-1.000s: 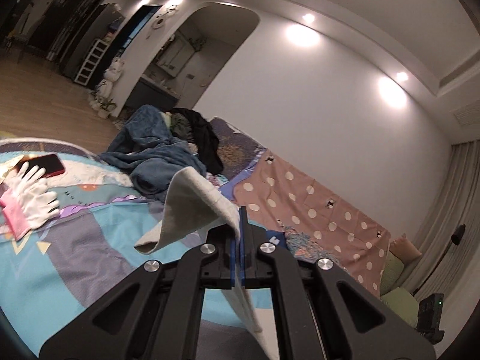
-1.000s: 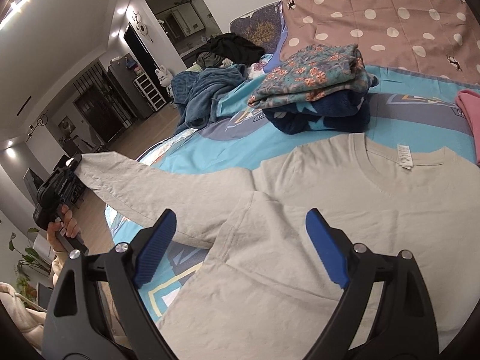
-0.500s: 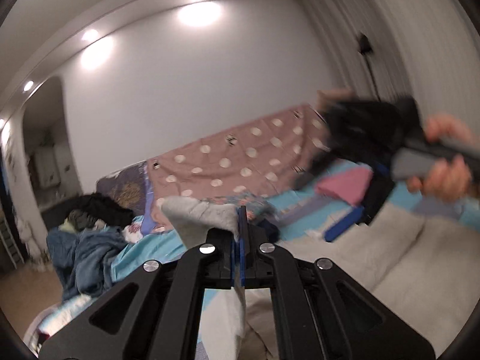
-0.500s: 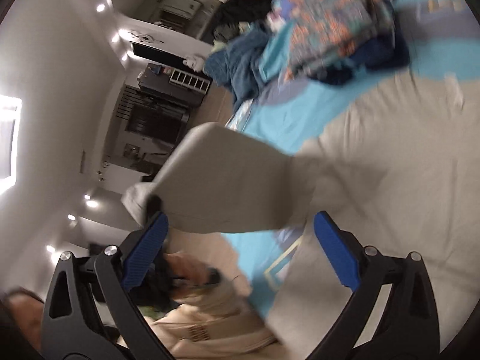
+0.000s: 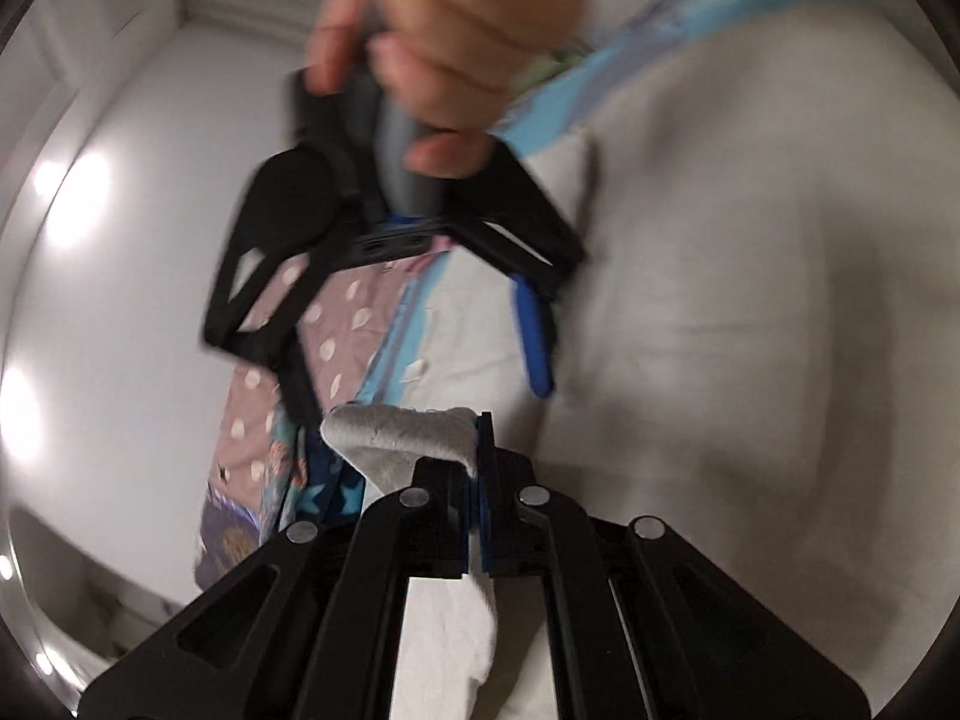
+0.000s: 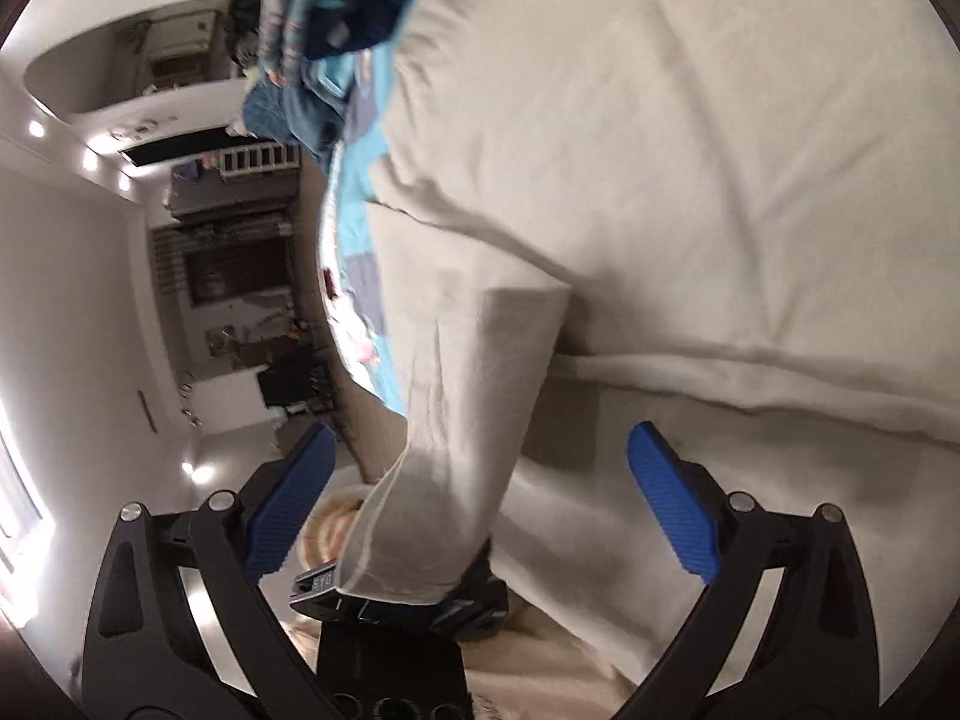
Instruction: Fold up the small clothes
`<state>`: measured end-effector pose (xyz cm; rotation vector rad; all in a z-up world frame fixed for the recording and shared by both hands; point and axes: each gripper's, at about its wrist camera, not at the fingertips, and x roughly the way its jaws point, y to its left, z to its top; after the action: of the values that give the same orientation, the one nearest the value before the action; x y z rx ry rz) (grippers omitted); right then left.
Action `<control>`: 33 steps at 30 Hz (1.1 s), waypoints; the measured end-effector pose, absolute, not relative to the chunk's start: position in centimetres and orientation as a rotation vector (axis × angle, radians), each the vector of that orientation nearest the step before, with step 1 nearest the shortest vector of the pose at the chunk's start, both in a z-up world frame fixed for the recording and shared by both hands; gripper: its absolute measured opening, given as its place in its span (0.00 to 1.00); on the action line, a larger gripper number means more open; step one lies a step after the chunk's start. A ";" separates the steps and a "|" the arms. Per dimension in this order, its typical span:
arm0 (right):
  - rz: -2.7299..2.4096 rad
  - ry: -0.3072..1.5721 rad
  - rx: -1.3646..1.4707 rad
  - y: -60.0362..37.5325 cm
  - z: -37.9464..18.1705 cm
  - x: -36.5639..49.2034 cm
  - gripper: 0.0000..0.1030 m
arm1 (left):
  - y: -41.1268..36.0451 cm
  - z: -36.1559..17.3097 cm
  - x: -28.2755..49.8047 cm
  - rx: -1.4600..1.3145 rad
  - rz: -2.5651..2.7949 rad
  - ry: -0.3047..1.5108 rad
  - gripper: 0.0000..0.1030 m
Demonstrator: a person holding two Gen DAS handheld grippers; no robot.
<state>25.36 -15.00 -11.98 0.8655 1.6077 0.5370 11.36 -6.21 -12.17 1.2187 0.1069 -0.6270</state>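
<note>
Left wrist view: my left claw is pinched tight on the cuff of the beige shirt's sleeve, held over the shirt spread on the bed. My right claw stands spread wide with nothing gripped, the lifted sleeve hanging between its blue pads. A hand grips its handle.

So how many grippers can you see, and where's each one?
2. The left gripper, fingers shut, pinches the beige shirt's sleeve at bottom centre of the left wrist view. The right gripper, fingers wide apart with nothing gripped, hangs over the beige shirt.
</note>
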 end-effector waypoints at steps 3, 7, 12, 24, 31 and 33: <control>0.569 1.627 0.639 -13.6 -10.3 25.2 0.96 | -6.3 -13.4 11.0 1.295 -0.655 0.090 0.02; 0.511 1.670 0.320 -10.6 -9.0 25.0 0.96 | -6.1 -13.3 11.5 1.302 -0.652 0.087 0.02; 0.428 1.726 0.338 -9.7 -10.9 25.1 0.70 | -6.0 -12.5 11.4 1.272 -0.630 0.097 0.02; 0.409 1.522 0.468 -11.9 -7.2 25.7 0.13 | -7.0 -10.9 12.0 1.178 -0.533 0.090 0.02; 0.410 1.408 0.388 -12.7 -2.6 26.4 0.11 | -7.6 -9.0 12.3 1.057 -0.432 0.089 0.02; 0.411 1.388 0.415 -13.1 -2.2 26.4 0.09 | -7.7 -8.6 12.3 1.026 -0.412 0.091 0.02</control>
<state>26.40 -13.10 -2.19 0.4147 1.3882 0.4105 12.29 -7.68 -8.56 1.0257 0.0908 -0.4123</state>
